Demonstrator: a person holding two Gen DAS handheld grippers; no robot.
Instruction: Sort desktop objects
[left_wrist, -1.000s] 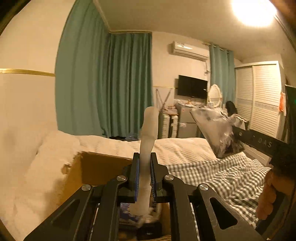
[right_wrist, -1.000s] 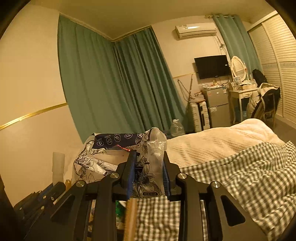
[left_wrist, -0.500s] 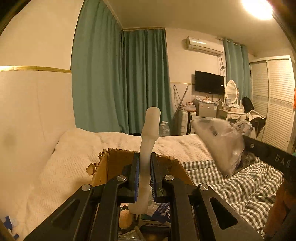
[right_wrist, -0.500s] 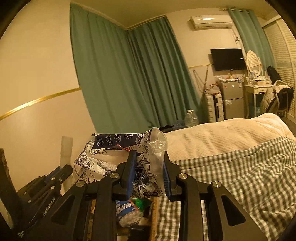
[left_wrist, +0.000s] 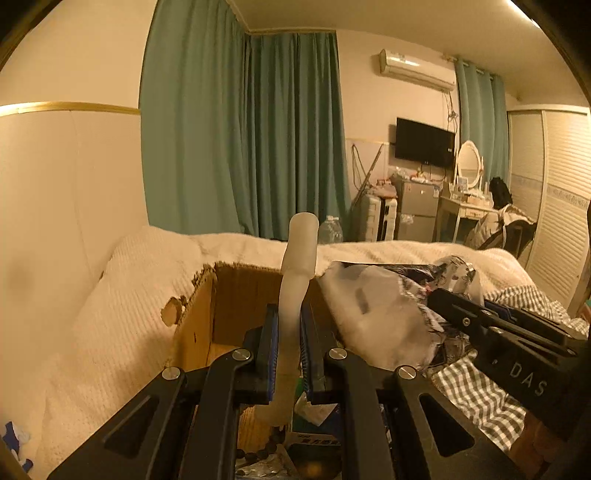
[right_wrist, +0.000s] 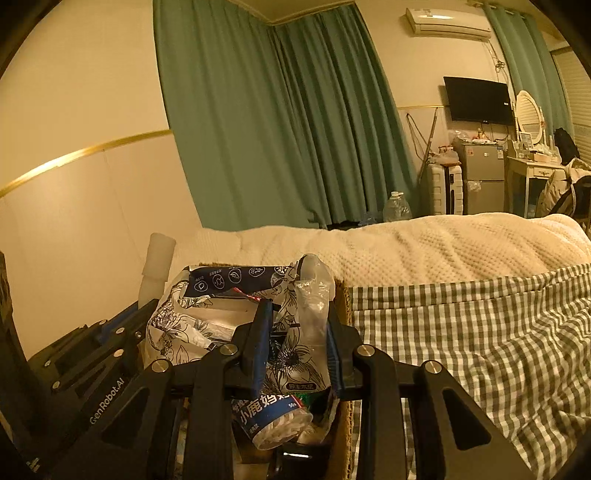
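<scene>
My left gripper (left_wrist: 287, 321) is shut on a white frosted tube (left_wrist: 297, 273) that stands upright over an open cardboard box (left_wrist: 207, 317) on the bed. The tube also shows in the right wrist view (right_wrist: 157, 266), with the left gripper (right_wrist: 110, 343) beside it. My right gripper (right_wrist: 295, 332) is shut on a floral plastic tissue pack (right_wrist: 295, 350), held over the same box. In the left wrist view the pack (left_wrist: 373, 314) hangs from the right gripper (left_wrist: 461, 314) at the box's right side.
The box holds a blue-labelled wipes pack (right_wrist: 273, 413), a blue carton (left_wrist: 317, 424) and dark beads (left_wrist: 258, 452). A cream blanket (left_wrist: 122, 302) lies left and behind, a checked quilt (right_wrist: 461, 343) to the right. Curtains, fridge and dresser stand far behind.
Both grippers have come down and tilted toward the box, still holding their items. The right gripper with the tissue pack has moved in close over the box beside the left one.
</scene>
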